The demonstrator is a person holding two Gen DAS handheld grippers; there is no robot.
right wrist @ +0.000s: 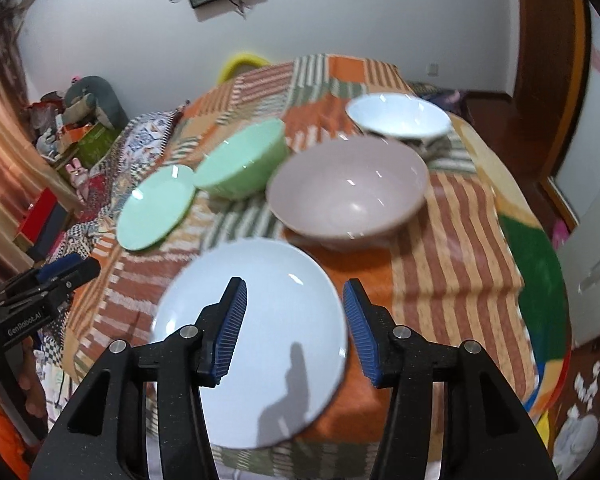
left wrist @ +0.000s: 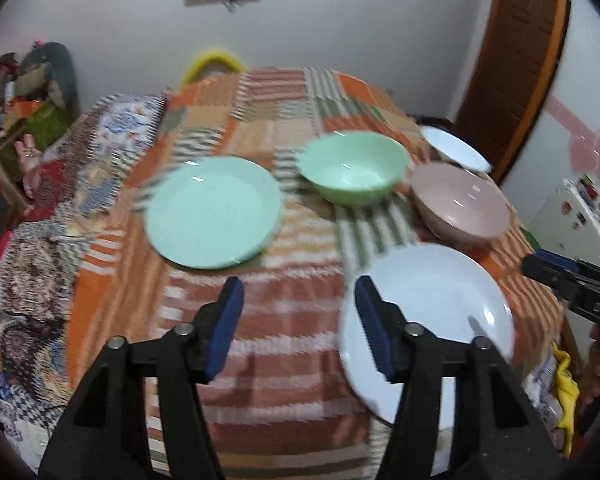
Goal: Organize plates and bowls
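Observation:
A green plate (left wrist: 213, 212) (right wrist: 156, 208), green bowl (left wrist: 354, 172) (right wrist: 242, 164), pink bowl (left wrist: 460, 200) (right wrist: 348, 188), white bowl (left wrist: 456, 148) (right wrist: 398, 118) and pale blue plate (left wrist: 432, 320) (right wrist: 256, 336) lie on a patchwork-covered table (left wrist: 260, 312) (right wrist: 452, 248). My left gripper (left wrist: 299, 320) is open and empty above the cloth, between the green plate and the blue plate. My right gripper (right wrist: 294, 324) is open and empty above the blue plate. Each gripper shows at the edge of the other's view (left wrist: 568, 284) (right wrist: 48, 276).
A yellow chair back (left wrist: 214, 62) (right wrist: 242, 62) rises behind the table's far edge. Cluttered shelves with toys (left wrist: 24, 92) (right wrist: 76, 120) stand at the left. A wooden door frame (left wrist: 516, 60) and a white cabinet (right wrist: 596, 256) are at the right.

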